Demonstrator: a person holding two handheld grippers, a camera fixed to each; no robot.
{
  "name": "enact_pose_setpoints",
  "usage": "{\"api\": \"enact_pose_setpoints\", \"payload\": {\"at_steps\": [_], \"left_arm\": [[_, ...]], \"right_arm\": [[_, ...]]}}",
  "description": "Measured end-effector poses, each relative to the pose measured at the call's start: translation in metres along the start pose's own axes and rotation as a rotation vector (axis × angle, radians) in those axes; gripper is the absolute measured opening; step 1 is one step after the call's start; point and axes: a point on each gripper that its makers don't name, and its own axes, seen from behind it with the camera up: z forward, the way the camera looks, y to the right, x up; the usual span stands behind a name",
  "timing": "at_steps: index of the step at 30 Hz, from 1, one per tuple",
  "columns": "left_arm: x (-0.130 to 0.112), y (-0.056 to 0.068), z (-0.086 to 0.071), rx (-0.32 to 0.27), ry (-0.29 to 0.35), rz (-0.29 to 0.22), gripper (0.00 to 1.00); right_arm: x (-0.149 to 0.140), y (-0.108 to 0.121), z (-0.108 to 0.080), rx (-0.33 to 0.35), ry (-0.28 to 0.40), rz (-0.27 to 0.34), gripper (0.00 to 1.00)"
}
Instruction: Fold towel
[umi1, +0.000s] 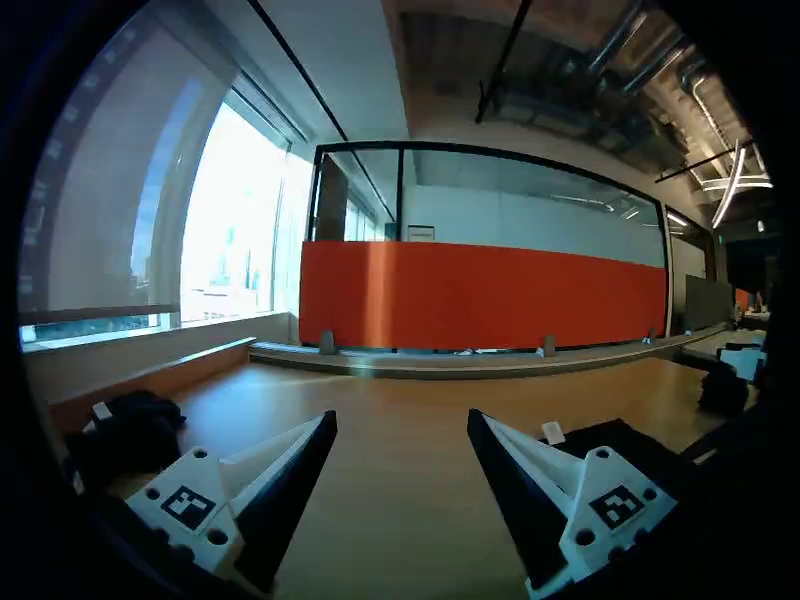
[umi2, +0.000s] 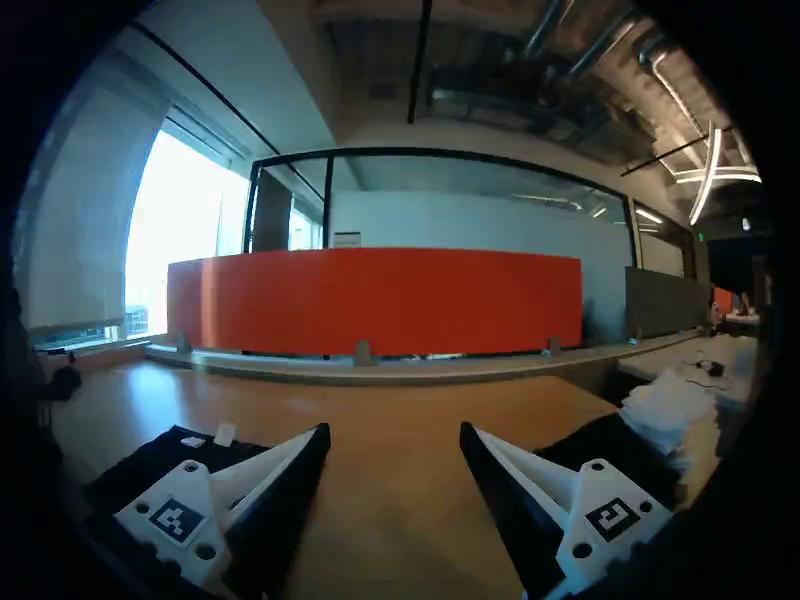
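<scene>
In the left gripper view, my left gripper stands open over a wooden table, with nothing between its fingers. A crumpled black towel lies to its left, and a flatter black towel with a white tag lies behind its right finger. In the right gripper view, my right gripper is also open and empty above the table. A black towel with white tags lies behind its left finger, and more black cloth lies behind its right finger.
An orange partition runs along the table's far edge, also seen as the orange partition. A stack of white cloths sits at the right. Another dark bundle lies far right. Bright windows are on the left.
</scene>
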Motion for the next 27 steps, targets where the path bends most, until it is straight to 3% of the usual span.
{"api": "enact_pose_setpoints", "payload": {"at_steps": [18, 27], "left_arm": [[0.129, 0.007, -0.005, -0.02, -0.01, 0.019, 0.97], [0.162, 0.013, -0.007, -0.03, -0.032, 0.007, 0.97]], "right_arm": [[0.122, 0.0, -0.01, -0.031, 0.013, -0.014, 1.0], [0.161, -0.004, -0.013, -0.028, 0.022, -0.024, 1.0]]}}
